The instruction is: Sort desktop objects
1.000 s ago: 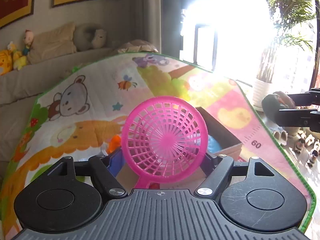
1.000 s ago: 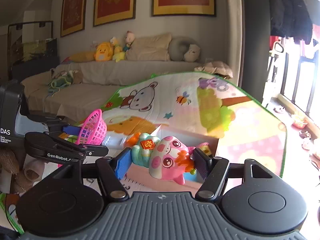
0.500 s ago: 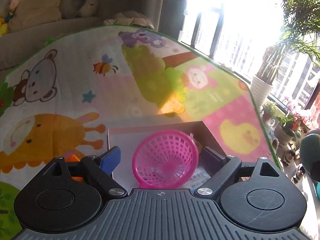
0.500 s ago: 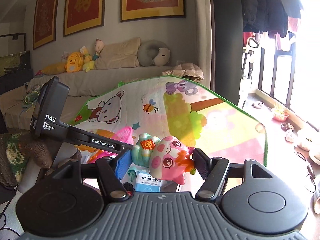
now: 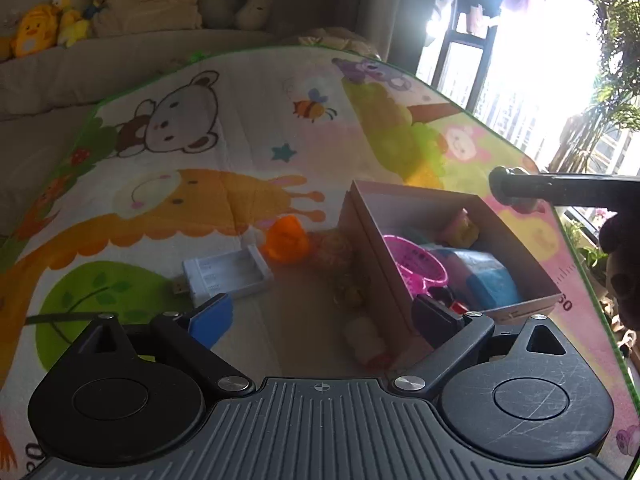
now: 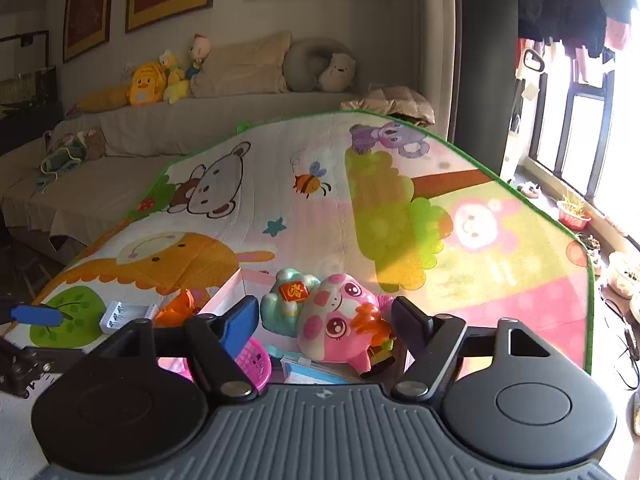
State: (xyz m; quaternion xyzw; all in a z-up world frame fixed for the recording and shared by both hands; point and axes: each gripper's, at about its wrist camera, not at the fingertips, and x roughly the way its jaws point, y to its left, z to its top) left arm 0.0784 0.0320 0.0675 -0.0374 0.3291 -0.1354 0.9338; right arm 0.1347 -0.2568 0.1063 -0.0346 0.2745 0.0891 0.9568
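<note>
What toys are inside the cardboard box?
Inside the cardboard box lie a pink basket, a blue-and-white packet and a small pink-and-yellow toy. Something red shows at the near corner, mostly covered. The bottom underneath is hidden.

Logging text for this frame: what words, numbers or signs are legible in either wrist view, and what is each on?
"50" or "60", first digit unclear: printed beside ruler marks on the play mat, next to the cardboard box.
Gold sign on the red tag of the pig toy: too stylised to read.
Dark print on the pink basket: blurred, unreadable.
</note>
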